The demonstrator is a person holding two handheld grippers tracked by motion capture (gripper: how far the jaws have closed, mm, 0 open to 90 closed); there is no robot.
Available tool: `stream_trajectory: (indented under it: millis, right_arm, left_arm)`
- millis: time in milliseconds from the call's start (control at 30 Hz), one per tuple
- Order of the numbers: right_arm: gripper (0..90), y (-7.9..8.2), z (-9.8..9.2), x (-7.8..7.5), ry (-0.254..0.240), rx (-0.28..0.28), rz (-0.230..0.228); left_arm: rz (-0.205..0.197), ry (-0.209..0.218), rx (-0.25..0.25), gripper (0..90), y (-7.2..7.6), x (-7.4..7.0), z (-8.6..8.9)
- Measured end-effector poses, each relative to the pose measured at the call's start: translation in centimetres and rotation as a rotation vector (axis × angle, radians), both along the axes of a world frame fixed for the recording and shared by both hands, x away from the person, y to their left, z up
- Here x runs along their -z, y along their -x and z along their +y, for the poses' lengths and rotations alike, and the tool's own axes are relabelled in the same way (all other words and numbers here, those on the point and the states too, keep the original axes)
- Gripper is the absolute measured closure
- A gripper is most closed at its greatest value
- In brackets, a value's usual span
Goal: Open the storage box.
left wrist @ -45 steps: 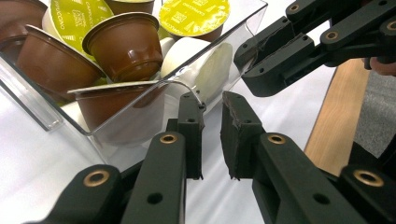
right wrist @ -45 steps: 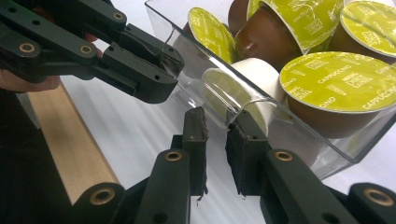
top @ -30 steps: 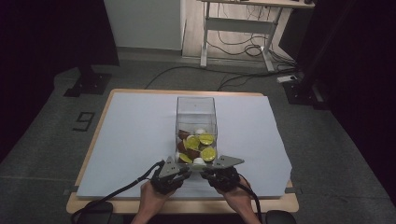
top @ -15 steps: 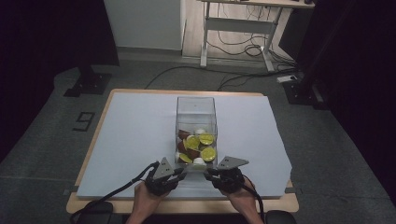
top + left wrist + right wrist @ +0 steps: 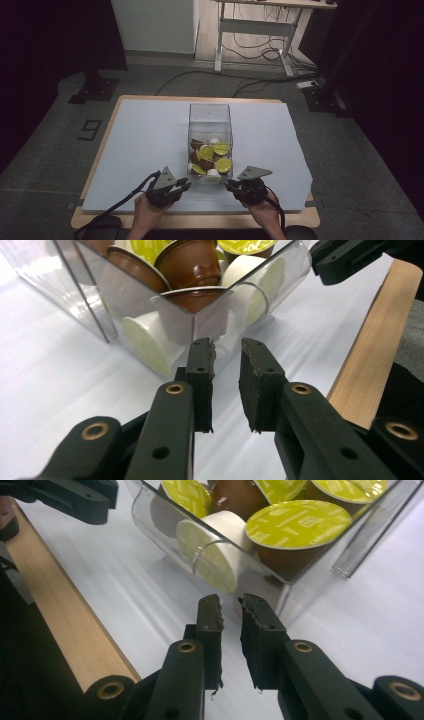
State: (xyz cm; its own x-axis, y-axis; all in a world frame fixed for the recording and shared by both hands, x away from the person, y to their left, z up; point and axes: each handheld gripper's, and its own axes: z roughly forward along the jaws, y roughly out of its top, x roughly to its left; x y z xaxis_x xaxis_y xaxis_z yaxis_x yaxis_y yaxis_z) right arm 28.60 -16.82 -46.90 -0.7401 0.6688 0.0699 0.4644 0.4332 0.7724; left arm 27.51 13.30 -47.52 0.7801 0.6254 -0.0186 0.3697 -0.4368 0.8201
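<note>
At the table's (image 5: 125,150) near edge both tongs hang narrow and empty, left tongs (image 5: 186,187) and right tongs (image 5: 229,185) flanking the clear box (image 5: 210,120) of coffee capsules (image 5: 214,156). Its long axis runs away from the person; each near corner lies just ahead, equally near.

Clear box (image 5: 150,295) top cut off — capsule (image 5: 300,522) print unreadable.

A large dark numeral "9" (image 5: 89,129) is lying on the grey floor just left of the pale wooden surface (image 5: 100,129). Dark print is running across the lime-green foil capsule lids (image 5: 299,524) inside the clear plastic box (image 5: 210,116), too blurred to read.
</note>
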Motion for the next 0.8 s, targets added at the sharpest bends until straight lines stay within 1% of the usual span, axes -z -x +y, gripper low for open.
stream_trajectory:
  millis: [267, 400, 633, 700, 800]
  right_arm:
    - [80.9, 0.0, -0.8, -0.2, 0.007, 0.03, 0.005]
    - [82.3, -0.3, -1.4, -0.2, 0.013, 0.059, 0.007]
    - [82.0, -0.7, -2.0, -0.4, 0.006, 0.075, 0.006]
    - [81.4, -1.0, -2.4, -0.6, -0.006, 0.084, 0.003]
    - [81.3, -1.2, -2.6, -0.7, -0.01, 0.087, 0.004]
  left_arm:
    - [0.005, -0.002, -0.024, 75.5, -0.3, 0.2, 1.1]
    - [0.01, 0.0, -0.035, 76.9, -0.7, 0.3, 1.6]
    - [0.018, 0.001, -0.049, 77.4, -1.4, 0.4, 2.5]
    - [0.017, -0.005, -0.057, 77.4, -1.8, 0.4, 2.9]
    - [0.018, -0.002, -0.065, 76.9, -2.1, 0.4, 3.2]
